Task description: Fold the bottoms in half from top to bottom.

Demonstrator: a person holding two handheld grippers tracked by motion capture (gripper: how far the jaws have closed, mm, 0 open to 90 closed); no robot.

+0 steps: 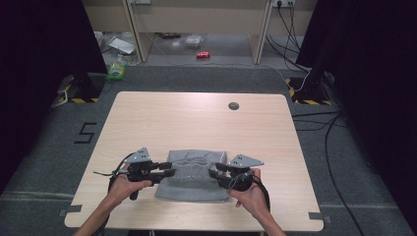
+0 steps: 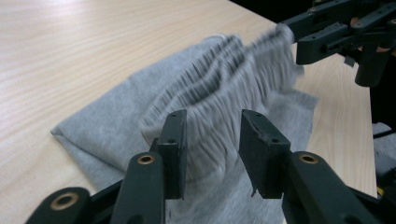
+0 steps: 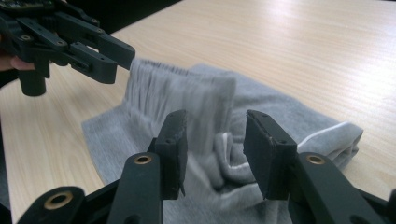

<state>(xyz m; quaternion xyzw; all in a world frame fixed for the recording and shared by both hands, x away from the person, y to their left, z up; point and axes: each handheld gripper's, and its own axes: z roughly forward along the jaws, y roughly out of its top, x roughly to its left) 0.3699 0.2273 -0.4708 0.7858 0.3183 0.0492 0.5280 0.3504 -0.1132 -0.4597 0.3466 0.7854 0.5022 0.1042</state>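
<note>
The grey shorts point(image 1: 193, 176) lie folded on the table point(image 1: 147, 118), close to its near edge and about midway between the left and right edges, with the ribbed waistband point(image 1: 196, 161) on the side away from the person. The left gripper point(image 1: 167, 172) sits at the cloth's left side and the right gripper point(image 1: 215, 173) at its right, each pointing inward toward the other.

In the left gripper view the jaws stand apart, the waistband point(image 2: 212, 100) lies between and beyond them, and the pads do not seem to press on it. The right gripper view reads the same way: jaws parted and the gathered band point(image 3: 180, 91) standing up just ahead of them. The cloth is blurred in both gripper views, so whether a fold brushes a pad I cannot tell for sure. I read both grippers as released, holding nothing.

This looks like the letting-go at the end of a fold: the shorts are doubled over and set down, and the band still stands a little proud.

The next move would call for drawing both grippers clear sideways without dragging the cloth. After that they could either press the raised band flat or take fresh hold of one side edge, pinching both layers together, to make a further fold square with the table's near edge.
</note>
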